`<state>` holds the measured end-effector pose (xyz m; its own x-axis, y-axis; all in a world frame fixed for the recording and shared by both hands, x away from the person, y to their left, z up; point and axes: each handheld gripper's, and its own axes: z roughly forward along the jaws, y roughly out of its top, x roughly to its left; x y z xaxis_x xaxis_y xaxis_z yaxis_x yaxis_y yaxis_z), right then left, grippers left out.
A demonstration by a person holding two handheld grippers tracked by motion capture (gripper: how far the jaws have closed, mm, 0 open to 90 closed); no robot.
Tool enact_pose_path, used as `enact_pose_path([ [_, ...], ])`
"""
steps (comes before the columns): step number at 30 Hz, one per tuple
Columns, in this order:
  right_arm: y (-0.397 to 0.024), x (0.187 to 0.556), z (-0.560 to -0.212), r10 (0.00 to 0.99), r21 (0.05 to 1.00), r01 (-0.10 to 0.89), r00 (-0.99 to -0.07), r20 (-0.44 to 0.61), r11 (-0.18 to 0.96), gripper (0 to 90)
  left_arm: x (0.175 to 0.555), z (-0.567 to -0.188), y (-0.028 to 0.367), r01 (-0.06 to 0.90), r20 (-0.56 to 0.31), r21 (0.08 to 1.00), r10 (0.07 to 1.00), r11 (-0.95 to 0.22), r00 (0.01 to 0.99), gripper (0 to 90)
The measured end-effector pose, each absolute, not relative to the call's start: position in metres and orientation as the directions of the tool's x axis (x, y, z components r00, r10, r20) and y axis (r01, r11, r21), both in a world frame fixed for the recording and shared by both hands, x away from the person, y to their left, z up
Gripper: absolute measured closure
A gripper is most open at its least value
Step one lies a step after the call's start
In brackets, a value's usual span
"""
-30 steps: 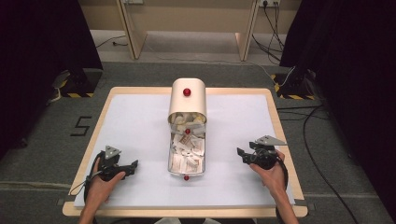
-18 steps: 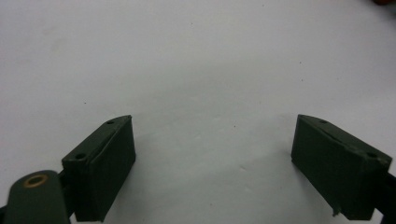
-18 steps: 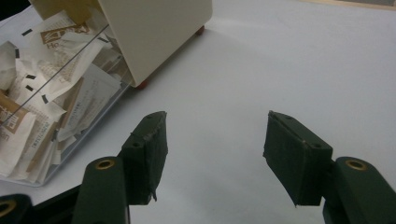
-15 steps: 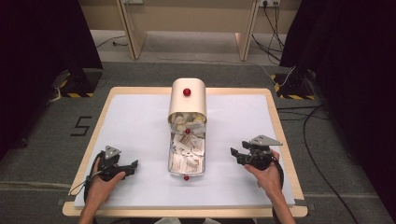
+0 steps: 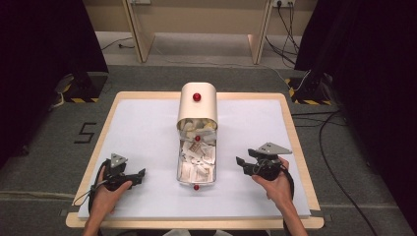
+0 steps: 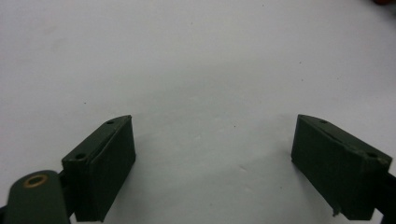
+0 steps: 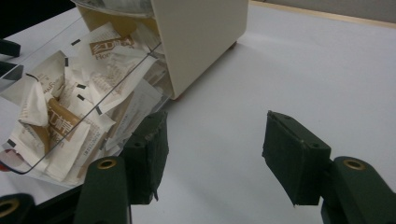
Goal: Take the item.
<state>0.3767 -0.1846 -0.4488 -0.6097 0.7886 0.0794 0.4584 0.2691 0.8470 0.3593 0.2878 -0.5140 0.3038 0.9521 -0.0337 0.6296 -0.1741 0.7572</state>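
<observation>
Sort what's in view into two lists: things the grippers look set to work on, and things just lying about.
Likely part of the job:
- cream box with a red knob
- clear drawer pulled out of it, full of paper packets
- right gripper, open, turned toward the drawer
- left gripper, open, over bare table

Just lying about:
- cables on the floor
- "5" mark on the carpet

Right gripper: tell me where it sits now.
In the high view the right gripper hovers over the white table, right of the clear drawer of paper packets, jaws open toward it.
</observation>
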Motion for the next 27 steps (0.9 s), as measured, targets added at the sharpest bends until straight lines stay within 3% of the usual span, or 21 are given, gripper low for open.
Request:
enact_pose_path([
  [27, -0.141, 0.36, -0.431, 0.689, 0.863, 0.38, -0.723, 0.053, 0.333, 44.9, 0.359, -0.514, 0.288, 0.63, -0.035, 0.757, 0.952, -0.173, 0.303, 12.7],
])
